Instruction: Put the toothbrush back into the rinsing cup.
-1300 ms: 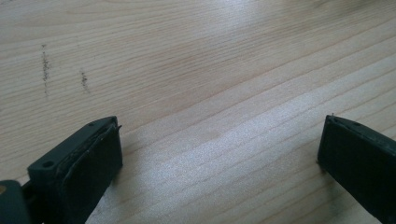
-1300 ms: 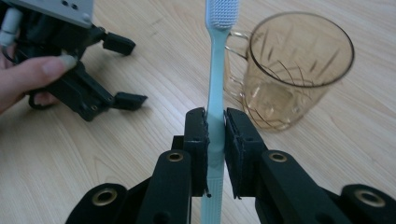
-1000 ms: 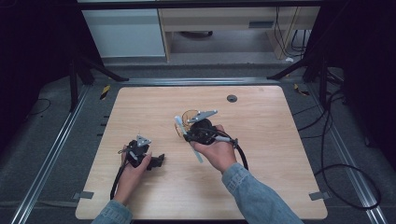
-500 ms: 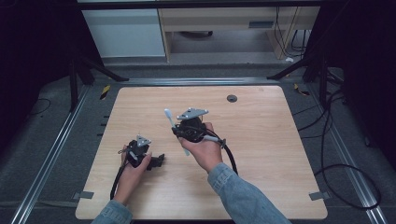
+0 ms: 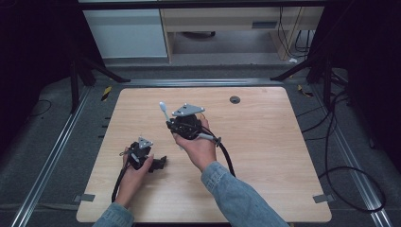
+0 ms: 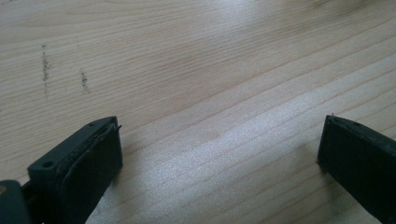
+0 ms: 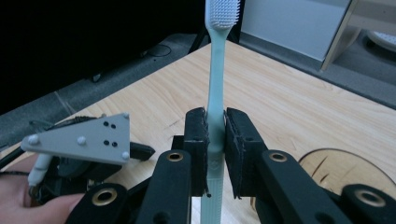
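A pale green toothbrush (image 7: pixel 217 70) with white bristles stands upright between the jaws of my right gripper (image 7: pixel 215 135), which is shut on its handle. In the high view the right gripper (image 5: pixel 172 126) hovers over the middle of the wooden table (image 5: pixel 265 142), and the toothbrush (image 5: pixel 164 109) points its head to the far left. My left gripper (image 5: pixel 160 163) rests low at the front left; its jaws stand wide apart over bare wood in the left gripper view (image 6: pixel 219 158). The left gripper (image 7: pixel 79 140) also lies to the left in the right gripper view.
A black round grommet (image 5: pixel 235 99) sits in the table's far side. A round brown-rimmed thing (image 7: pixel 348 163) lies on the wood under the right gripper, partly hidden. Cables (image 5: pixel 340 170) trail on the floor to the right. A white cabinet (image 5: pixel 125 33) stands behind the table.
My right gripper has carried the toothbrush to the left and a little farther from the person. The left gripper has stayed where it was.
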`<state>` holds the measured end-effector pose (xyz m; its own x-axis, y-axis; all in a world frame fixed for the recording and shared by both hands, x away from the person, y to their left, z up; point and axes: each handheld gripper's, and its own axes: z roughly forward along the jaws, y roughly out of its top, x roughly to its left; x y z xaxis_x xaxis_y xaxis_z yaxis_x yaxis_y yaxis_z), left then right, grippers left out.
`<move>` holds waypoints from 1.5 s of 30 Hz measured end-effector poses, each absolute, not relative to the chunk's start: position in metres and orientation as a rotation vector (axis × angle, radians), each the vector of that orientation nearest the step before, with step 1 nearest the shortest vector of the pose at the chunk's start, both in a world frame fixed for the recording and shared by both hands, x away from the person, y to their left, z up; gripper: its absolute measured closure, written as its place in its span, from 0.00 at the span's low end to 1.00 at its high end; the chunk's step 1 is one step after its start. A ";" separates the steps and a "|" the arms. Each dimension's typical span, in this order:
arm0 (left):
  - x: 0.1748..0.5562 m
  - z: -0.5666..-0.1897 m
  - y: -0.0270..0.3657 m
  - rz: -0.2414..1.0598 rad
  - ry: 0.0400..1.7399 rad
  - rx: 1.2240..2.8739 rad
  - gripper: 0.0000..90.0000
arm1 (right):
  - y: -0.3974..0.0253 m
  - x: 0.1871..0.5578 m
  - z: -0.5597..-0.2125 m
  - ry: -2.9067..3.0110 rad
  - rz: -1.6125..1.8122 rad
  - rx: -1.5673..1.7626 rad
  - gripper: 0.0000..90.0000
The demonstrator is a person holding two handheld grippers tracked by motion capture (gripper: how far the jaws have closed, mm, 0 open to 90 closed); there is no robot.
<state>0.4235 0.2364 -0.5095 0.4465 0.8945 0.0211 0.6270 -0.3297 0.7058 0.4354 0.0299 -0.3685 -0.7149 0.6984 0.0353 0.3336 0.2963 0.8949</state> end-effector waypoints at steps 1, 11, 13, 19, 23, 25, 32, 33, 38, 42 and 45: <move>0.423 -0.510 0.236 0.550 1.269 2.072 0.00 | 0.030 0.435 -0.369 2.208 1.391 0.928 0.88; 0.423 -0.509 0.236 0.548 1.269 2.073 0.00 | 0.036 0.439 -0.369 2.155 1.413 0.933 0.88; 0.423 -0.509 0.236 0.548 1.269 2.073 0.00 | 0.037 0.440 -0.369 2.146 1.419 0.935 0.88; 0.423 -0.509 0.236 0.548 1.269 2.073 0.00 | 0.039 0.440 -0.370 2.113 1.444 0.940 0.88; 0.423 -0.509 0.236 0.548 1.269 2.073 0.00 | 0.039 0.440 -0.370 2.082 1.461 0.937 0.88; 0.423 -0.509 0.236 0.548 1.269 2.072 0.00 | 0.039 0.439 -0.370 2.073 1.462 0.939 0.88; 0.423 -0.509 0.236 0.548 1.268 2.072 0.00 | 0.039 0.438 -0.373 2.036 1.478 0.947 0.88; 0.423 -0.510 0.236 0.548 1.268 2.072 0.00 | 0.039 0.436 -0.374 2.025 1.482 0.952 0.88; 0.423 -0.510 0.237 0.549 1.268 2.072 0.00 | 0.038 0.433 -0.377 2.009 1.493 0.951 0.88; 0.423 -0.510 0.236 0.550 1.268 2.070 0.00 | 0.037 0.429 -0.377 1.990 1.499 0.935 0.88; 0.423 -0.510 0.236 0.549 1.269 2.069 0.00 | 0.036 0.427 -0.377 1.957 1.524 0.920 0.88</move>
<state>0.4233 0.2365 -0.5097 0.4460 0.8948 0.0192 0.6265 -0.3274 0.7073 0.4266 0.0363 -0.3769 -0.6524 0.7574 0.0245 0.2093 0.1491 0.9664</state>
